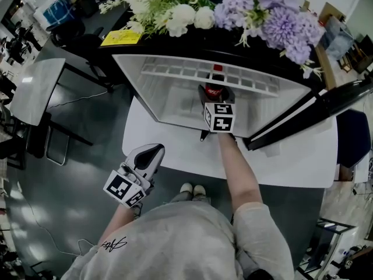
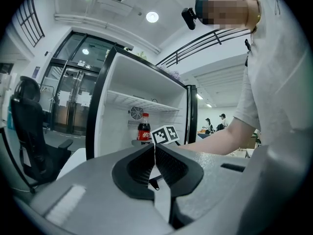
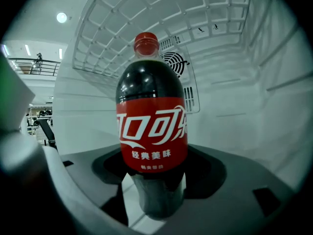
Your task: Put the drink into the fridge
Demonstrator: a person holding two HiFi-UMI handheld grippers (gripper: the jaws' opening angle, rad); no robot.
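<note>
The drink bottle (image 3: 151, 126), with a red cap and red label, is upright inside the open fridge (image 1: 169, 95). It sits below the wire shelf (image 3: 195, 13) and in front of the round fan grille (image 3: 177, 62) on the back wall.

Your right gripper (image 3: 154, 187) has its fingers clamped on the bottle's lower body, under the label. I cannot tell whether the base rests on the fridge floor.

Your right forearm (image 1: 239, 168) reaches across the white worktop (image 1: 280, 162) into the compartment.

The fridge stands on that worktop. Its door (image 1: 309, 109) is swung open at the right. White and purple flowers (image 1: 183, 15) lie across the fridge top.

Your left gripper (image 1: 152, 151) is at the near left edge of the worktop, well apart from the bottle. Its fingers are pressed together with nothing between them, and they point toward the fridge opening.
</note>
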